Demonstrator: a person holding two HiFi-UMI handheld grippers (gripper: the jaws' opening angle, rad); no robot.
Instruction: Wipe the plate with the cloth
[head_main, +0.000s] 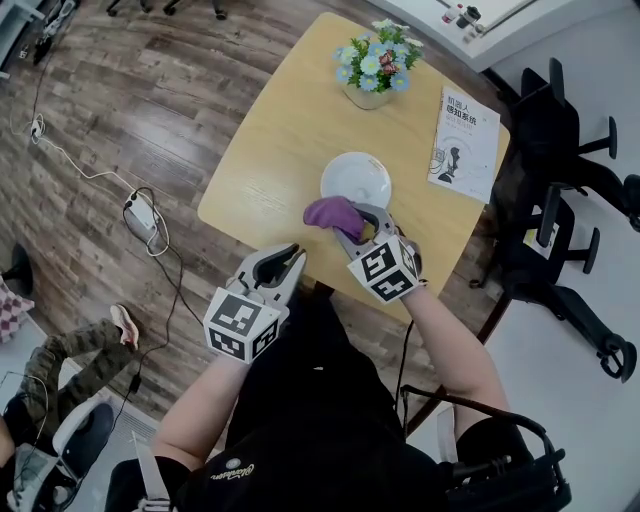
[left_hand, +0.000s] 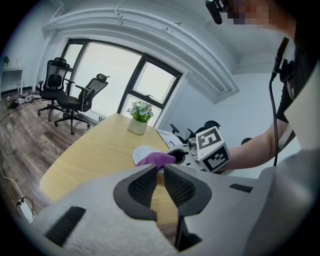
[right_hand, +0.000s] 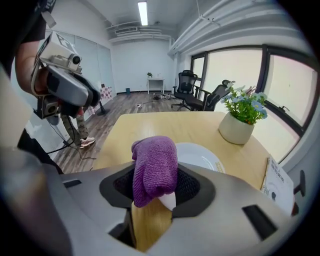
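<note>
A white plate (head_main: 355, 178) lies on the round wooden table (head_main: 270, 150), seen also in the right gripper view just beyond the jaws as the plate (right_hand: 200, 156). My right gripper (head_main: 352, 225) is shut on a purple cloth (head_main: 332, 212) and holds it at the plate's near rim. The cloth (right_hand: 154, 165) droops over the jaws of that gripper (right_hand: 155, 192). My left gripper (head_main: 290, 258) hovers at the table's near edge, left of the right one, shut with nothing in it. In the left gripper view the left gripper (left_hand: 160, 182) points at the cloth (left_hand: 156, 159) and plate (left_hand: 142, 152).
A white pot of flowers (head_main: 372, 70) stands at the table's far side, and a booklet (head_main: 465, 145) lies at its right edge. Black office chairs (head_main: 560, 170) stand to the right. Cables and a power strip (head_main: 140, 212) lie on the floor at left, near a person's leg (head_main: 70, 345).
</note>
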